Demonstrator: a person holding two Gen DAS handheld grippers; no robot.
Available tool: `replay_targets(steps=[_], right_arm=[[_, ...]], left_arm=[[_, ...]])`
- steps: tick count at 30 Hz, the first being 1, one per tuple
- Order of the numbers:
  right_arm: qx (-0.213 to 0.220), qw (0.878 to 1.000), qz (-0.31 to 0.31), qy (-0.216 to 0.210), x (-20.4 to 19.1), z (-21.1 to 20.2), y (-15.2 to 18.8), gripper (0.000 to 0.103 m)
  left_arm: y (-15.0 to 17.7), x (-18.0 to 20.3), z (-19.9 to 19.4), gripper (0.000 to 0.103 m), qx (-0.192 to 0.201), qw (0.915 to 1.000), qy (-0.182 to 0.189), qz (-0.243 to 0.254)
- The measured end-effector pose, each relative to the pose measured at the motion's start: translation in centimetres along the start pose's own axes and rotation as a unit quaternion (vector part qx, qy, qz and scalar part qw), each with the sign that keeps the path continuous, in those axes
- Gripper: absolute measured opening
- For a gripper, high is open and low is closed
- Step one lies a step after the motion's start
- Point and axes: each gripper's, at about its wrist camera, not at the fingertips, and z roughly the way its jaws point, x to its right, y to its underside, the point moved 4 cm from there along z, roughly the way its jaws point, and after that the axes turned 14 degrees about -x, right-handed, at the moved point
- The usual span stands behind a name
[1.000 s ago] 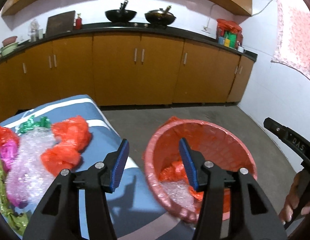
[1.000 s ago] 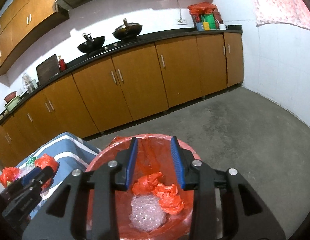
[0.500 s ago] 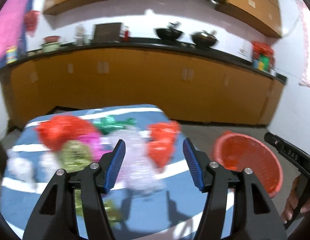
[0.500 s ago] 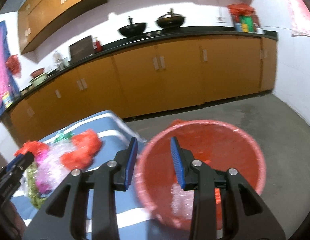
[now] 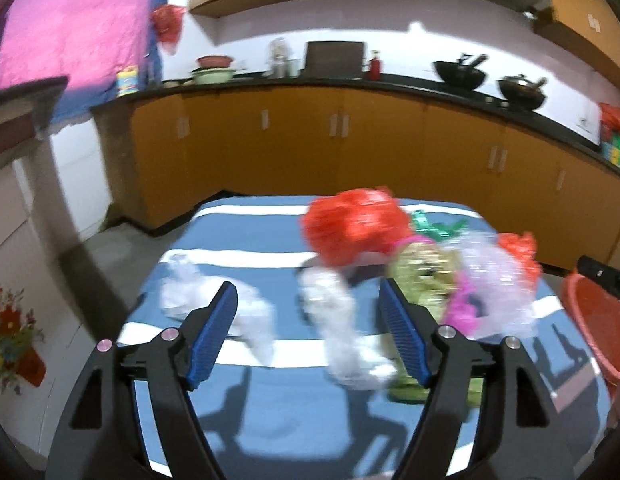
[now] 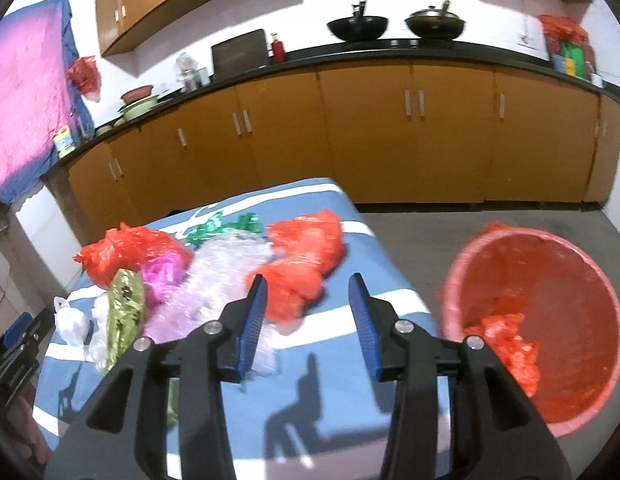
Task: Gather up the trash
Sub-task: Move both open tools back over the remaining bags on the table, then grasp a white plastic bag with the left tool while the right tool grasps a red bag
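Observation:
Crumpled trash lies on a blue and white striped table (image 5: 262, 236): a red bag (image 5: 350, 224), white plastic (image 5: 342, 320), a yellow-green wrapper (image 5: 426, 276), clear bubble wrap (image 5: 498, 284) and green foil (image 5: 430, 226). My left gripper (image 5: 308, 334) is open and empty above the white plastic. My right gripper (image 6: 308, 320) is open and empty, just in front of another red bag (image 6: 302, 264). The red bin (image 6: 550, 320) stands on the floor right of the table, with red bags (image 6: 506, 344) inside.
Orange kitchen cabinets (image 6: 390, 128) with a black counter run along the back wall. Grey floor lies between table and cabinets. A pink cloth (image 5: 70, 20) hangs at the left. The table also shows in the right wrist view (image 6: 342, 380).
Both grippers swung left from over the bin to over the table. The left now faces the white plastic, the right faces the red bag. Both stayed open.

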Motion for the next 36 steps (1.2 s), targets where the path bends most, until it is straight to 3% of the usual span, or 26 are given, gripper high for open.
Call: replay_targets(steps=[5,10,20,28,36], right_arm=[[-0.016,1.0,-0.015,0.006,-2.1,2.6,-0.9,0.045],[-0.03,0.999,-0.016,0.015,-2.7,4.6,-1.2,0.046],[-0.044,0.998,-0.015,0.04,-2.4,6.8,-1.5,0.046],[-0.04,0.999,-0.01,0.03,-2.3,7.0,-1.7,0.046],[-0.047,0.998,-0.01,0.039,-2.5,7.7,-1.9,0.045]], left_arm=[[0.2,-3.4,2.0,0.076,-0.02,0.9992,-0.03,-0.018],[0.5,-5.7,3.6,0.079,-0.045,0.9974,-0.037,-0.041],[-0.3,-6.5,6.0,0.079,-0.082,0.9948,-0.031,-0.052],[-0.8,-6.1,6.2,0.08,-0.087,0.9951,-0.016,-0.045],[-0.5,-6.4,7.6,0.079,-0.116,0.9916,-0.007,-0.056]])
